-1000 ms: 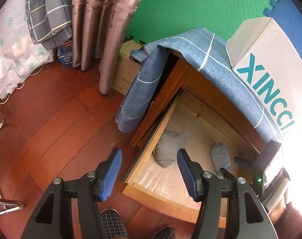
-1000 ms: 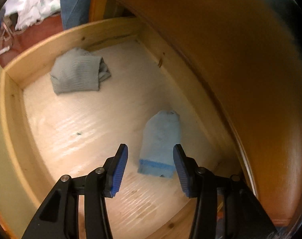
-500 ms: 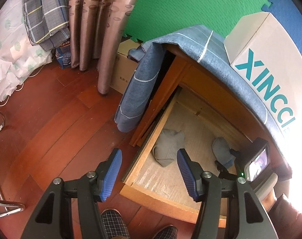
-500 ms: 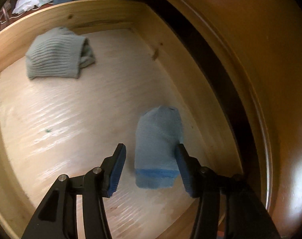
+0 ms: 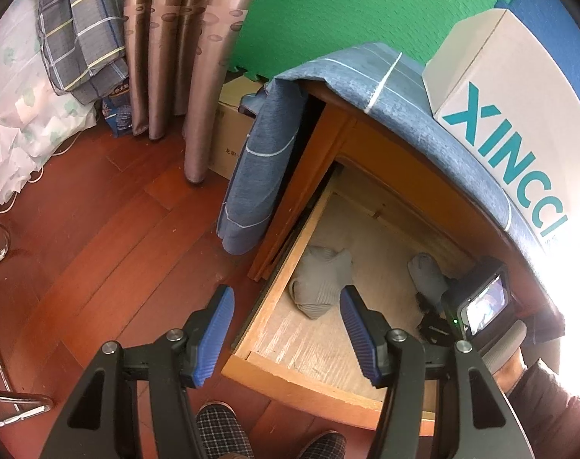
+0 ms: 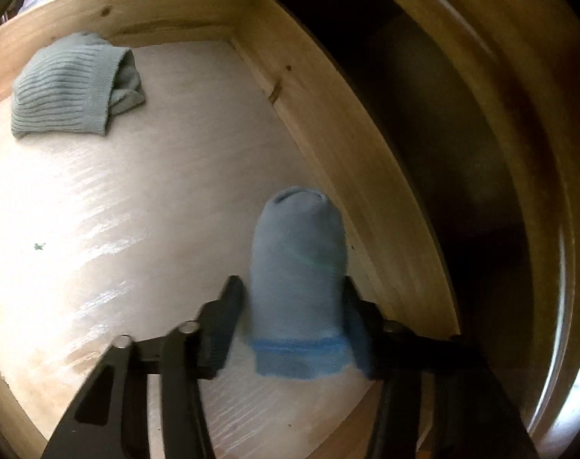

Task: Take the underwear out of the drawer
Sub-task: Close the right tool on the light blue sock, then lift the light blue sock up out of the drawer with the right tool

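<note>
The wooden drawer (image 5: 274, 298) stands pulled out of a cabinet. A folded light blue piece of underwear (image 6: 297, 267) lies on the drawer floor by the right wall; it also shows in the left wrist view (image 5: 426, 273). My right gripper (image 6: 290, 321) is low inside the drawer, open, with one finger on each side of the blue piece. A folded grey ribbed piece (image 6: 72, 84) lies at the far left of the drawer, also seen from the left (image 5: 320, 283). My left gripper (image 5: 286, 329) is open and empty, held above the drawer's front left corner.
A blue cloth (image 5: 259, 176) hangs over the cabinet top and side. A white cardboard box (image 5: 519, 114) sits on top. Curtains (image 5: 183, 57), bedding (image 5: 79, 30) and a brown box (image 5: 228, 137) stand on the red wood floor (image 5: 98, 248). My slippered feet (image 5: 221, 436) are below.
My right gripper has gone deeper into the drawer and lower, so the blue piece now sits between its fingers. The left gripper has drifted slightly; its jaws are unchanged.
</note>
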A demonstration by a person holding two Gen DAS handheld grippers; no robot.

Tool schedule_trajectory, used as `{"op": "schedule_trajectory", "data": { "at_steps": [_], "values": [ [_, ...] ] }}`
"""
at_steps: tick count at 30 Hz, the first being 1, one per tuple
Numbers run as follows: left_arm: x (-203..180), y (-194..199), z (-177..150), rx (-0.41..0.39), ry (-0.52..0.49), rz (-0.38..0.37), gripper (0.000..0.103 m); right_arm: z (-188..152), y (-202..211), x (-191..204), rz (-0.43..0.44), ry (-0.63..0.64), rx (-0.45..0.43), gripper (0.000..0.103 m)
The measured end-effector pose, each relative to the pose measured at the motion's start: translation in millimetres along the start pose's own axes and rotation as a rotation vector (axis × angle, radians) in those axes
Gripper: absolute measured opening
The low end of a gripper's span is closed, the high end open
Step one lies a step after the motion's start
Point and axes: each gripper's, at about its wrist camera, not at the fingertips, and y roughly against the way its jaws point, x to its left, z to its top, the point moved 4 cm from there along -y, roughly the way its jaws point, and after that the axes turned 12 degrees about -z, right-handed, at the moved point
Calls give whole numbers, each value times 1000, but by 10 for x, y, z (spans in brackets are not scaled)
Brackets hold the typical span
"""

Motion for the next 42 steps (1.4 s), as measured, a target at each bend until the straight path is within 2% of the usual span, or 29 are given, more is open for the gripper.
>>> {"op": "schedule_trajectory", "data": {
  "at_steps": [5, 12, 19, 26, 27, 28, 31, 34, 37, 42],
  "values": [
    [-5, -3, -1, 1, -5, 2, 59, -15, 35, -31, 45, -17, 29, 34],
    [-4, -7, -6, 4, -6, -1, 59, -86, 164, -66, 237, -84, 87, 32],
    [-8, -8, 2, 2, -8, -5, 59, -149, 218, -8, 217, -74, 82, 46],
    [-20, -18, 1, 3, -10, -4, 59, -168, 55, -12, 239, -73, 91, 49],
    [-21, -21, 0, 5, -11, -4, 59, -167, 46, -4, 241, -73, 90, 48],
    [-20, -21, 0, 5, -11, -5, 59, -156, 43, 6, 249, -72, 90, 42],
    [-28, -25, -4, 6, -16, -2, 59, -118, -44, -31, 275, -76, 115, 37],
    [-26, -22, -7, 7, -16, -1, 59, -109, -55, -79, 287, -66, 147, 36],
    [-25, -18, -10, 11, -16, -3, 59, -134, 104, -57, 300, -40, 180, 35],
    [-25, -11, -5, 11, -18, -3, 59, -185, 254, -65, 275, -1, 226, 33]
  ]
}}
